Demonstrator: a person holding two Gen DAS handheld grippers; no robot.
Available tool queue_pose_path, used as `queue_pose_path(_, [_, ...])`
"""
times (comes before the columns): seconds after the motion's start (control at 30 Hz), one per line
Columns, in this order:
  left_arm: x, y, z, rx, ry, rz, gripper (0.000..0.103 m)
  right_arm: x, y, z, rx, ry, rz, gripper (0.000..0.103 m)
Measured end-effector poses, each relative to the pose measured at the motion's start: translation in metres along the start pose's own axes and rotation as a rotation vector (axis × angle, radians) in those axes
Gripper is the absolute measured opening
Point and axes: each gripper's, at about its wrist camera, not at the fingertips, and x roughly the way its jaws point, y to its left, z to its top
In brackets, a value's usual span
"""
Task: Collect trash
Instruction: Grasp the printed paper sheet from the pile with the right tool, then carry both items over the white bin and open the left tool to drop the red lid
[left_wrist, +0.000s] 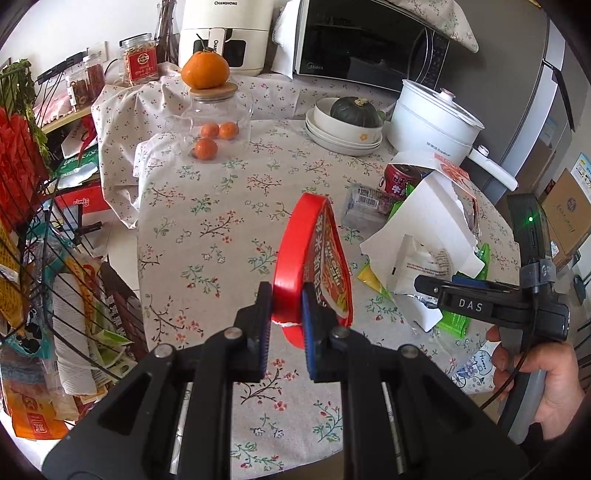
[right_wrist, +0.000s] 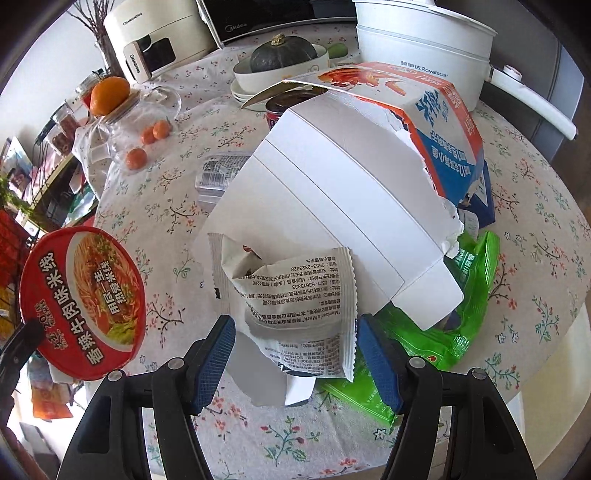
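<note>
My left gripper (left_wrist: 285, 310) is shut on the rim of a red instant-noodle bowl (left_wrist: 314, 258) and holds it on edge above the floral table; the bowl also shows in the right wrist view (right_wrist: 83, 302). My right gripper (right_wrist: 295, 343) is open, its blue pads on either side of a crumpled white printed wrapper (right_wrist: 295, 302); it also shows in the left wrist view (left_wrist: 428, 286). Behind the wrapper lie a torn white carton (right_wrist: 347, 192), green packets (right_wrist: 436, 332), a red can (left_wrist: 400, 179) and a clear plastic pack (right_wrist: 218, 173).
At the back stand a glass jar with oranges (left_wrist: 216, 125), stacked bowls with a green squash (left_wrist: 347, 125), a white electric pot (left_wrist: 432, 118), a microwave (left_wrist: 369, 40) and an air fryer (left_wrist: 225, 33). A wire rack with goods (left_wrist: 44, 258) stands left of the table.
</note>
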Motion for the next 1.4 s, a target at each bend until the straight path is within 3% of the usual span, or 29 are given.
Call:
queue_pose_path(0.1, [0.001,0.001,0.000,-0.002,0.005,-0.001,0.017,0.004,0.001,0.001,0.010,-0.007,-0.018,0.061])
queue_pose_path(0.2, [0.002,0.000,0.002,-0.007,0.002,-0.003,0.017,0.005,0.001,0.002,0.010,-0.013,-0.004,0.048])
queue_pose_path(0.27, [0.003,0.000,0.004,-0.020,-0.001,-0.011,0.017,0.002,-0.001,0.002,0.016,-0.015,0.022,0.025])
queue_pose_path(0.37, [0.001,-0.004,0.006,-0.022,-0.011,-0.016,0.017,-0.006,-0.005,0.002,0.020,-0.019,0.060,0.013])
queue_pose_path(0.7, [-0.009,-0.020,0.007,-0.001,-0.044,-0.052,0.017,-0.056,-0.014,-0.008,-0.025,-0.090,0.081,0.012])
queue_pose_path(1.0, [-0.013,-0.048,0.008,0.029,-0.054,-0.113,0.017,-0.089,-0.060,-0.013,0.004,-0.124,0.084,0.012])
queue_pose_path(1.27, [-0.023,-0.094,0.016,0.077,-0.057,-0.259,0.017,-0.118,-0.119,-0.040,0.041,-0.126,0.029,0.013])
queue_pose_path(1.4, [-0.021,-0.125,0.011,0.127,-0.051,-0.294,0.017,-0.135,-0.157,-0.049,0.093,-0.145,-0.002,0.013])
